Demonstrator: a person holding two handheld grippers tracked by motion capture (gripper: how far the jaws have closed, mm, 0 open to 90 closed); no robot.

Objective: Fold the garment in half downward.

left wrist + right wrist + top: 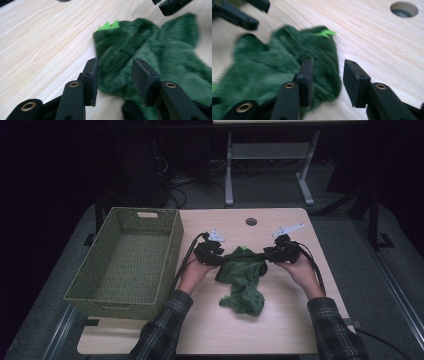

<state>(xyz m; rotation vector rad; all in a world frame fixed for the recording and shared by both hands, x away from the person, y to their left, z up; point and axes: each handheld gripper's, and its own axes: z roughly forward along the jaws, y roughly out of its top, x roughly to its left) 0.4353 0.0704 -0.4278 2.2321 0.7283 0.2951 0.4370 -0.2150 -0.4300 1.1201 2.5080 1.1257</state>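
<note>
A dark green fuzzy cloth (245,280) with a small bright green spiked trim (108,25) lies crumpled on the wooden table (280,320). My left gripper (222,259) is at the cloth's upper left edge and my right gripper (266,256) at its upper right edge, each held in a hand. In the left gripper view the cloth (155,50) lies between the parted jaws of the left gripper (113,77), and the pads do not clearly press it. In the right gripper view the cloth (267,70) touches one jaw of the right gripper (327,77), with bare table beside the other.
A woven green basket (100,255) stands along the table's left side, with nothing seen inside. A round cable hole (251,221) sits near the far edge. Cables trail from both grippers. Beyond the table stand desk legs on a dark floor.
</note>
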